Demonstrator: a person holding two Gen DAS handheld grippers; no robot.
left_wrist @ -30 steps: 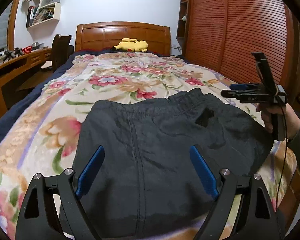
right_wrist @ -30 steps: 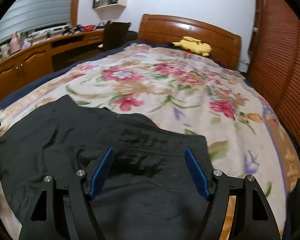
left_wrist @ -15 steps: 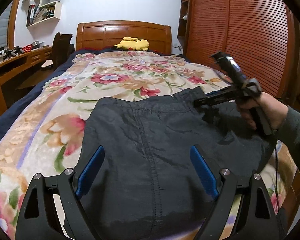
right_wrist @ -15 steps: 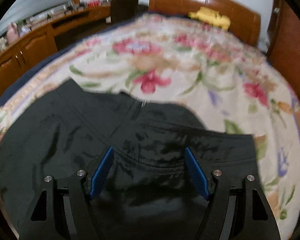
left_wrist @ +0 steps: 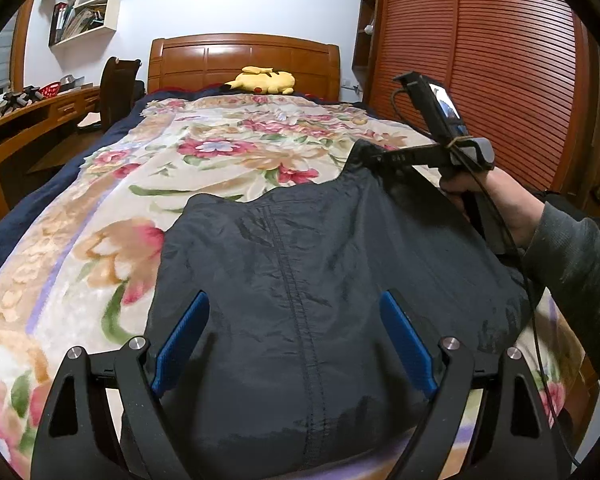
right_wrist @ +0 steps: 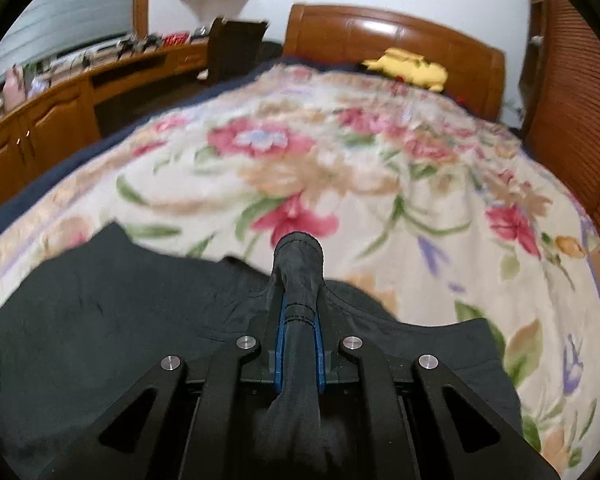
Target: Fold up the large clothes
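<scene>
the right hand-held gripper [right_wrist: 298,312] has just closed and is clamped on the far corner of the dark garment [left_wrist: 320,280] at the bed's [left_wrist: 100,184] foot edge, left hand-held gripper [left_wrist: 296,344] apart above it, so next likely a carry-over fold.

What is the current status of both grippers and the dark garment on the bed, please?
Right gripper just closed, shut on the garment's far edge. Left gripper open above its near part, not gripping. Garment flat on floral blanket. Nothing in the way.
</scene>
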